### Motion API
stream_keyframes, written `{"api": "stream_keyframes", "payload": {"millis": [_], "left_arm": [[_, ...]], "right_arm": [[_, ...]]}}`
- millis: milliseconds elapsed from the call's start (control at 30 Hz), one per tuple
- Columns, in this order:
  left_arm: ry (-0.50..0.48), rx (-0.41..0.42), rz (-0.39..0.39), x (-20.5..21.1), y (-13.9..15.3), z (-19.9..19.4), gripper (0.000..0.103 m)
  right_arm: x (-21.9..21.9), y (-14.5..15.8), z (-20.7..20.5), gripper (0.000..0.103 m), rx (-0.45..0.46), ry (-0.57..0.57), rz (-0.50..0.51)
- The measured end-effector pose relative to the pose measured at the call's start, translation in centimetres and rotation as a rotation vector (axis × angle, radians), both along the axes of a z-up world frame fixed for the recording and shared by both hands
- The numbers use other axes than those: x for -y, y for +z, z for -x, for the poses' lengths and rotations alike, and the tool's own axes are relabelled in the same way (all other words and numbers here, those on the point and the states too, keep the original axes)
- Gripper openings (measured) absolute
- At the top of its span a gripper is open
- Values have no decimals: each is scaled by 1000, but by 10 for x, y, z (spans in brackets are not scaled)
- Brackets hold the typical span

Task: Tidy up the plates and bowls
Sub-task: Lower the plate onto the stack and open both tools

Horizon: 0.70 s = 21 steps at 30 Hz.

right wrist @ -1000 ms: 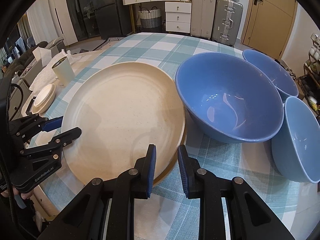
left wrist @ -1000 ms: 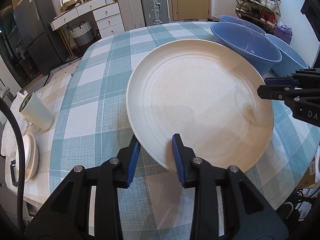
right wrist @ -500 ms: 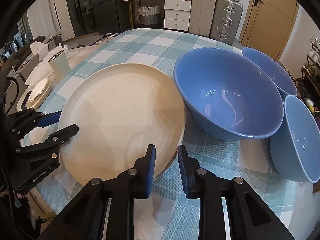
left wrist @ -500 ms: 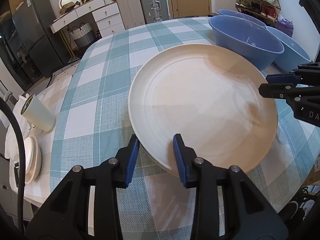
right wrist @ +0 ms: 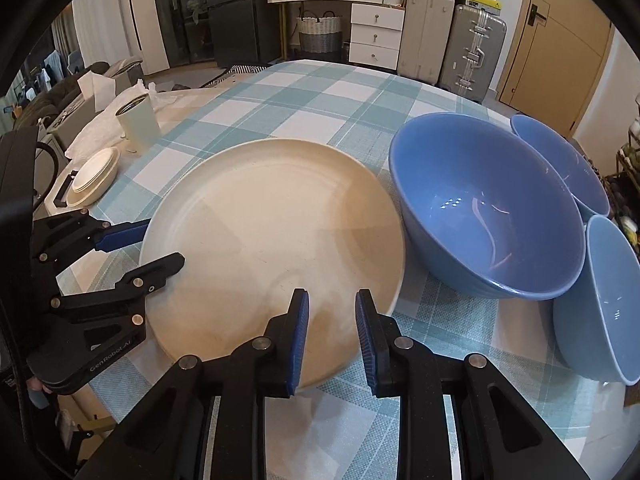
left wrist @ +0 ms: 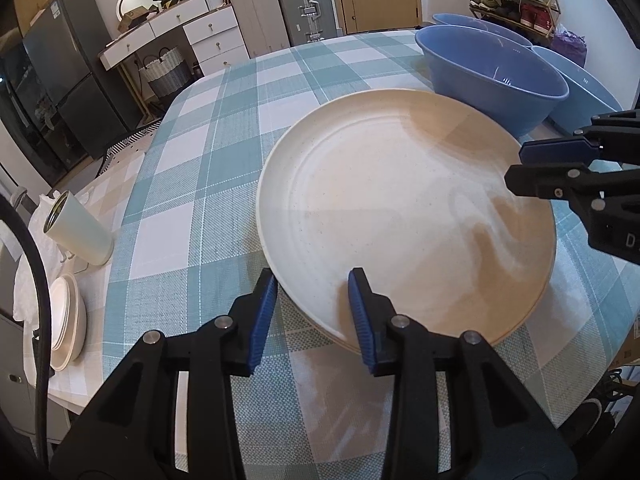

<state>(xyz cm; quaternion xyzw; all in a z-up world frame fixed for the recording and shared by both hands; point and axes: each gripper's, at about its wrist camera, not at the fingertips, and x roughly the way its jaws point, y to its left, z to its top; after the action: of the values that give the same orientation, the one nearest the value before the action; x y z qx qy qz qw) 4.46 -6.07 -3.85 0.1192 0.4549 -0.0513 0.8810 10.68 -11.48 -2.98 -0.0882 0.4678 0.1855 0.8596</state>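
A large cream plate (left wrist: 404, 216) lies on the checked tablecloth (left wrist: 208, 184); there seems to be a second plate under it. It also shows in the right wrist view (right wrist: 272, 240). My left gripper (left wrist: 312, 312) is open, its fingers astride the plate's near rim. My right gripper (right wrist: 332, 336) is open at the plate's opposite rim, one finger over the plate. Three blue bowls stand beside the plate: a large one (right wrist: 480, 204) touching it, one behind (right wrist: 560, 160), and a paler one (right wrist: 604, 300).
A pale green cup (left wrist: 76, 232) and a stack of small cream plates (left wrist: 68, 320) sit at the table's left edge, on white paper. Suitcases, drawers and a fridge stand beyond the table. The table edge is close behind both grippers.
The plate has come down from a tilt to lie flatter on the cloth. Both grippers have drawn back slightly and their jaws have widened around the rim.
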Motion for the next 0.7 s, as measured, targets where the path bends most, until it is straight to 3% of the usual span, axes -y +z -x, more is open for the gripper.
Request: {"api": "stream_keyframes", "payload": {"millis": [200, 267, 367, 433, 500, 633, 700], "left_arm": [[0, -10, 21, -4, 1, -1, 35], [-1, -7, 27, -5, 3, -1, 44], [3, 10, 38, -6, 9, 2, 65], [-2, 21, 65, -7, 16, 5, 73], [-2, 28, 89, -9, 21, 7, 76], [-1, 44, 128, -11, 33, 10, 80], [-4, 53, 155, -12, 39, 12, 81]], "right_arm": [[5, 1, 0, 25, -2, -10, -7], [6, 2, 2, 27, 1, -11, -16], [10, 4, 3, 36, 4, -9, -30], [11, 7, 5, 43, 10, -10, -43], [14, 10, 6, 50, 19, -13, -55], [20, 16, 8, 55, 33, -21, -74], [23, 19, 10, 68, 42, -22, -94]]}}
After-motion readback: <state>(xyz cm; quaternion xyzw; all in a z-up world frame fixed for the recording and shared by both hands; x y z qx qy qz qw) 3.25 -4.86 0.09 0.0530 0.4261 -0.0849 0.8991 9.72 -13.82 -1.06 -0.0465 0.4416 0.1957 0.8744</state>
